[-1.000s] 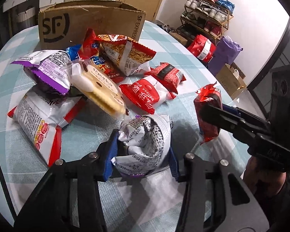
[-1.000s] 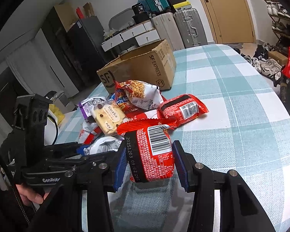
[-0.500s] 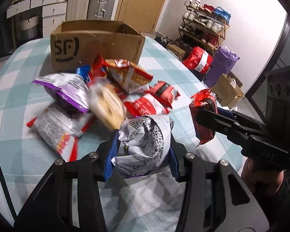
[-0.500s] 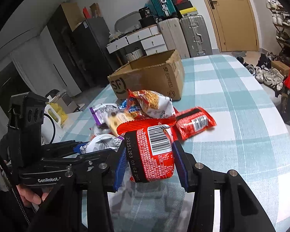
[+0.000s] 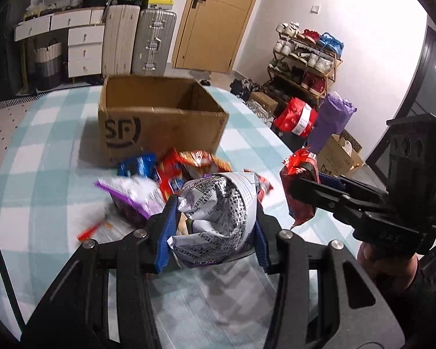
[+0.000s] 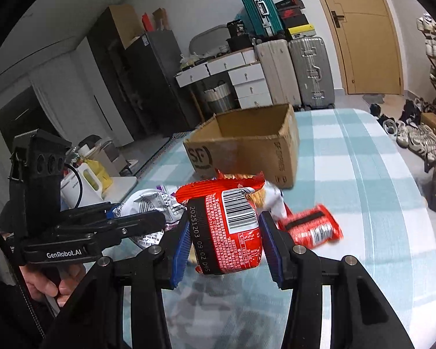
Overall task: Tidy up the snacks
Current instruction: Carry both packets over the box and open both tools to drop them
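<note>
My left gripper [image 5: 215, 226] is shut on a white and silver snack bag [image 5: 218, 218] and holds it above the table. My right gripper [image 6: 223, 232] is shut on a red snack packet [image 6: 226, 226] with a barcode, also held in the air. In the left wrist view the red packet [image 5: 300, 186] shows to the right in the other gripper. An open cardboard box [image 5: 160, 122] marked SF stands beyond the snack pile; it also shows in the right wrist view [image 6: 247, 142]. Its inside looks empty as far as I can see.
A pile of snacks lies in front of the box: a purple bag [image 5: 130, 195], a blue packet [image 5: 136, 165], an orange bag [image 5: 197, 160]. Another red packet [image 6: 311, 226] lies on the checked tablecloth [image 6: 363, 203]. Suitcases and a shoe rack [image 5: 305, 58] stand behind.
Both grippers have risen with their snacks and tilted up toward the box. The pile now sits lower and the box opening has come into view.
</note>
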A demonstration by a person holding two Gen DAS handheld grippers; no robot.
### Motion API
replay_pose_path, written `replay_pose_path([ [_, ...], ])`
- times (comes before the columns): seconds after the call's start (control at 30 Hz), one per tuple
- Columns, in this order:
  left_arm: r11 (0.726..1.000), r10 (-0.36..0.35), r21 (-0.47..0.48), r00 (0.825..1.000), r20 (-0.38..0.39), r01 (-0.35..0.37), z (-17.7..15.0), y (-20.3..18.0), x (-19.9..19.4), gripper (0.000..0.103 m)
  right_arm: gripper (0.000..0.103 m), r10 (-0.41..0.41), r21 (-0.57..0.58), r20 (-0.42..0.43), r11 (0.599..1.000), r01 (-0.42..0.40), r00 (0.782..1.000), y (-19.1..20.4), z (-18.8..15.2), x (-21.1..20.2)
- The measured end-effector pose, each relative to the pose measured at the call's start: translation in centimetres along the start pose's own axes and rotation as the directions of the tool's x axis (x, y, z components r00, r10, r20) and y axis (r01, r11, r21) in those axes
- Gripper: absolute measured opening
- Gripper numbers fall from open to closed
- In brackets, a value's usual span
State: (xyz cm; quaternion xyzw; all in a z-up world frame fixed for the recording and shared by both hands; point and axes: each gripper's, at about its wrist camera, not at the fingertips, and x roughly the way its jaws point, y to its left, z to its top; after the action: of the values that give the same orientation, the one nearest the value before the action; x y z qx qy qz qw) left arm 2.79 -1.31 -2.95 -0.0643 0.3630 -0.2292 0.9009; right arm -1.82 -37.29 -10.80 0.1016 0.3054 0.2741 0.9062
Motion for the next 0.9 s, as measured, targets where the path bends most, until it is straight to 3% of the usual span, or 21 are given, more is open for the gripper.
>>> replay_pose_path([
  [0.4,0.998,0.061,0.02,0.998,0.026,-0.061,8.3,2.6,0.3,0.043,0.046,0.047,-0.043,0.02,0.998,-0.046,0.999,-0.1,7.4,2.4],
  [0.9,0.993,0.113,0.03,0.994,-0.008,-0.112,19.5,6.7,6.5,0.043,0.046,0.071,-0.063,-0.027,0.995,-0.073,0.997,-1.3,16.6,9.9],
])
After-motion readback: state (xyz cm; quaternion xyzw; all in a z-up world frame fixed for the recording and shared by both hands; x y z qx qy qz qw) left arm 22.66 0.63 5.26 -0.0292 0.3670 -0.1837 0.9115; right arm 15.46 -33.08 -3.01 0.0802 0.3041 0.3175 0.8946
